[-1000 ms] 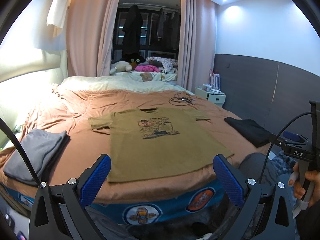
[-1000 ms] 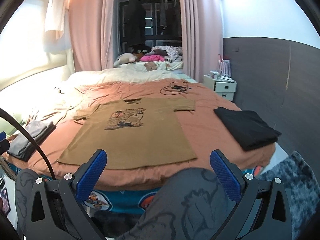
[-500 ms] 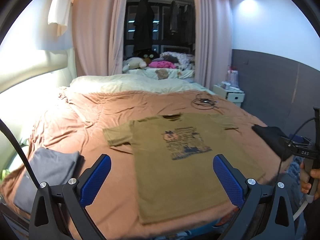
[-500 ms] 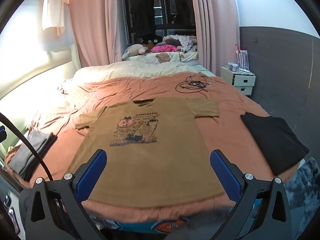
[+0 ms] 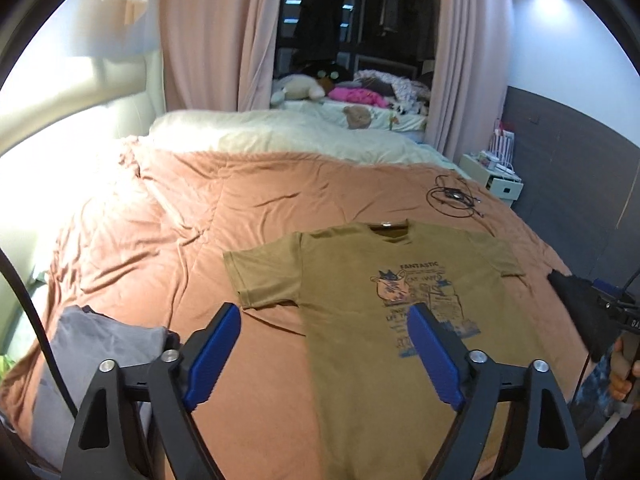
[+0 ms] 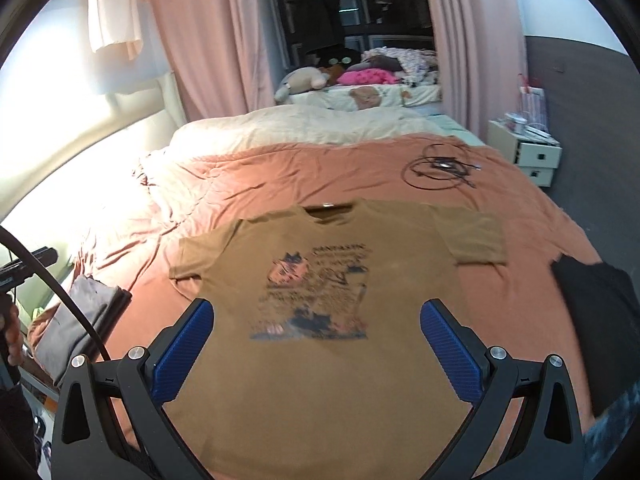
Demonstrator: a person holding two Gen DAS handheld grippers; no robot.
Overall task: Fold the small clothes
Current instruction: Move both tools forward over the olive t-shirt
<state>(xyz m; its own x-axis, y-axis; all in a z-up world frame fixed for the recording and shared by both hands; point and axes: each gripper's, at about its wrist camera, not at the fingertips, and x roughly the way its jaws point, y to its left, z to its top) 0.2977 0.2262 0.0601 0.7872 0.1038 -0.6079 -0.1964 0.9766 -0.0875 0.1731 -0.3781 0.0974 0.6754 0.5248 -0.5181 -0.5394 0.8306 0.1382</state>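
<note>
The left gripper (image 5: 322, 326) hung above the near bedspread (image 5: 200, 216) with its jaws closing on nothing, and the right gripper (image 6: 316, 324) stood released, also empty. The olive T-shirt (image 6: 320, 344) lay flat, print up, beneath both, with folded grey clothes (image 5: 96, 344) left and folded black clothes (image 6: 596, 312) right. Farther off lay a coiled cable (image 6: 436, 168).

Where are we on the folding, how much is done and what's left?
Done: a grey folded garment and a black one lie at opposite edges of the bed. In hand: nothing; the left gripper, jaws closing, and the open right gripper hover over the olive t-shirt. Left: the whole shirt, flat and unfolded.
</note>
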